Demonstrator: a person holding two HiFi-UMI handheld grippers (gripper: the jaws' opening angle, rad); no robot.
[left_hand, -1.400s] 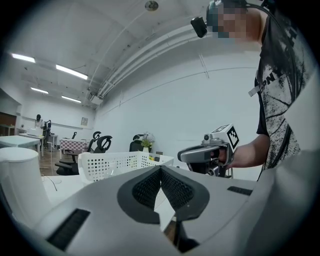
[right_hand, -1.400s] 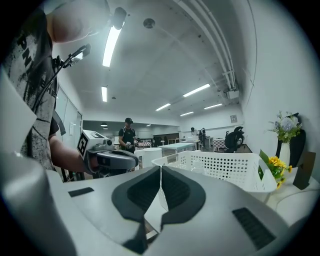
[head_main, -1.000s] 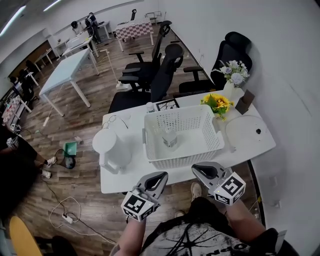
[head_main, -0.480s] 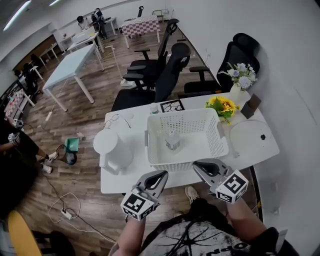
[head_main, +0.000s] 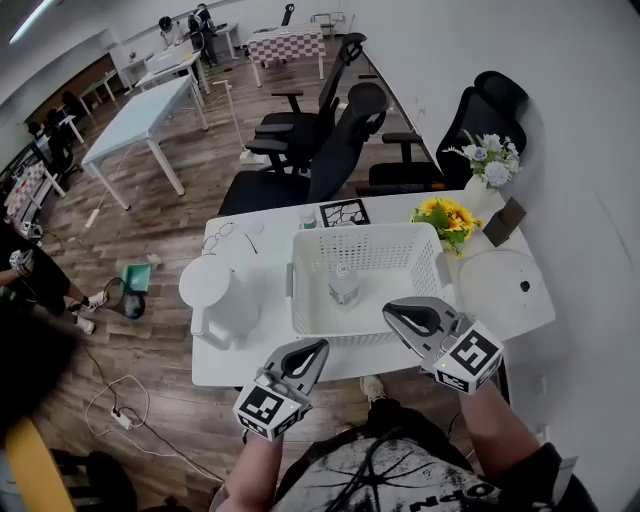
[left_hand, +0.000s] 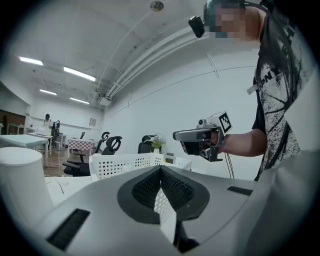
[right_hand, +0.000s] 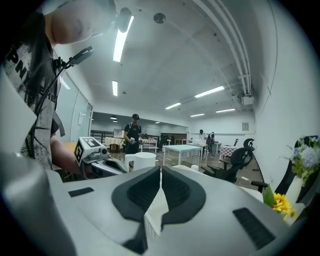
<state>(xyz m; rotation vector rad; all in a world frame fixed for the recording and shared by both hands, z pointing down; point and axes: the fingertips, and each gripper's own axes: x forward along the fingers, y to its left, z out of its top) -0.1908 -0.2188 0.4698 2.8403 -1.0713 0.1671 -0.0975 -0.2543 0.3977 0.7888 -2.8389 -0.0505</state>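
Observation:
In the head view, my left gripper (head_main: 316, 347) hovers shut and empty above the near edge of a white table (head_main: 230, 360). It points toward a white perforated basket (head_main: 417, 268). My right gripper (head_main: 392, 313) hangs over the basket's near rim, also shut with nothing in it. A small clear cup (head_main: 343, 287) stands inside the basket. The left gripper view has the pads (left_hand: 150, 187) pressed together, the basket (left_hand: 125, 164) beyond them and the right gripper (left_hand: 200, 140) raised at the right. The right gripper view has closed pads (right_hand: 172, 187) and the left gripper (right_hand: 100, 162) lower at the left.
A white lidded jug (head_main: 212, 297) stands left of the basket. Glasses (head_main: 222, 235) and a marker card (head_main: 345, 212) lie behind it. Sunflowers (head_main: 443, 212), a flower vase (head_main: 487, 165) and a round white disc (head_main: 500, 285) fill the right end. Office chairs (head_main: 330, 150) crowd the far side.
My right gripper has risen and moved forward over the basket's near rim. The left gripper has stayed low at the table's front edge. Both remained shut.

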